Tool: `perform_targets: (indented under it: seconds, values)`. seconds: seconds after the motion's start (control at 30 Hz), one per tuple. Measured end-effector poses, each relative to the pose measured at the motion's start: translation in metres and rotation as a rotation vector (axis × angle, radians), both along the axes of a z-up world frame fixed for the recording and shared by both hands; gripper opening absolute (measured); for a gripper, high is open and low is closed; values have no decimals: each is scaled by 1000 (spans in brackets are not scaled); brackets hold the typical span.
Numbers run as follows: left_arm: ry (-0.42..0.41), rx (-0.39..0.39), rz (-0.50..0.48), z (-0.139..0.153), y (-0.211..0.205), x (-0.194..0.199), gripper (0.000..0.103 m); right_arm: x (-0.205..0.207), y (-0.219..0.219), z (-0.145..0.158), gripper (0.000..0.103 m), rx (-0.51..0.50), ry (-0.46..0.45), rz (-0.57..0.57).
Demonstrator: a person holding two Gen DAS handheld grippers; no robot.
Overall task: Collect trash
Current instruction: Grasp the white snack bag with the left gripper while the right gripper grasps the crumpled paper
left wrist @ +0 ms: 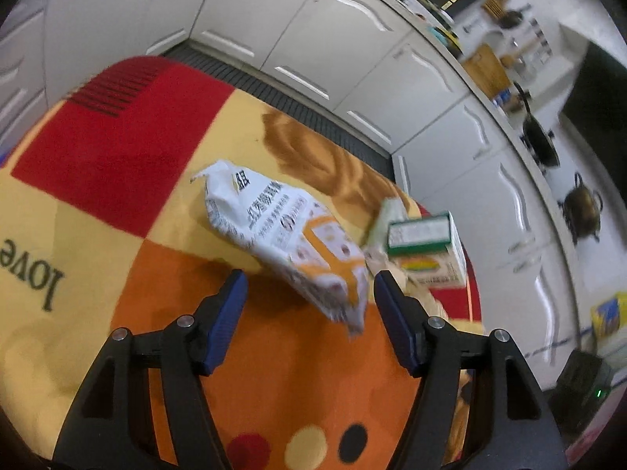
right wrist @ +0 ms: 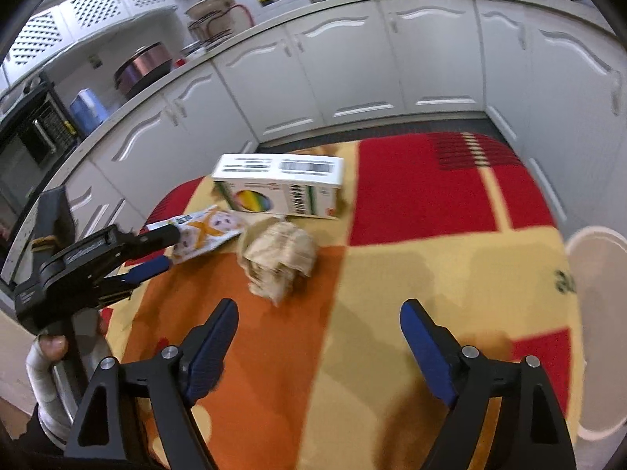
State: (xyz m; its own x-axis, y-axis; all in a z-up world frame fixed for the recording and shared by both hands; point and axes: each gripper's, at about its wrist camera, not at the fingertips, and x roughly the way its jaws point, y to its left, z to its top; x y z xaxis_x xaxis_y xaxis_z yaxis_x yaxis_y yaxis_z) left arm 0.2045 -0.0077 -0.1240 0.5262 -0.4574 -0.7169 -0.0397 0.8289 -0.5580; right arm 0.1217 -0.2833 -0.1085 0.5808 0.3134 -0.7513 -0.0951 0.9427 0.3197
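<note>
- On the far left of the right wrist view we saw the left gripper, its jaws apart, with the near end of the white snack bag between its fingers; we could not tell whether a pad touched it.
- The left wrist view showed that bag lying on the patchwork rug, one corner reaching in between the spread blue pads. We judged it light, crinkly and slippery, best pinched across that flat sealed end.
- Behind it lay the white carton on its side: stiff and probably empty, easiest to take across its narrow face.
- Just in front of the carton sat the crumpled brown paper, soft and light; any bunched fold would do.
- The right gripper hung above the rug near the paper, jaws wide and empty.
- At the right edge stood a white bin.
</note>
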Motion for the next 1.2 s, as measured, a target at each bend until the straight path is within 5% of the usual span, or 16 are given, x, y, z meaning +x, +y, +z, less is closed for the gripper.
perform_targets:
  seconds: [0.37,0.4,0.47,0.6,0.77,0.83,1.2]
  values:
    - [23,-70,49,-15,-2,24,64,50,39,-23,81,14,1,58]
    - [19,-60,45,-15,-3,23,59,53,41,-27,77,13,13,55]
    - [16,-49,31,-15,-1,21,50,56,41,-33,50,29,26,52]
    - [19,-56,-6,-11,10,13,37,50,34,-32,32,82,5,54]
    - [-2,-32,-64,4,22,-13,33,26,29,-16,30,58,-26,98]
    - [-9,-24,-87,10,23,-24,21,12,23,-9,30,46,-41,107]
    - [-5,6,-201,17,5,-57,21,-35,-5,4,30,48,-60,61]
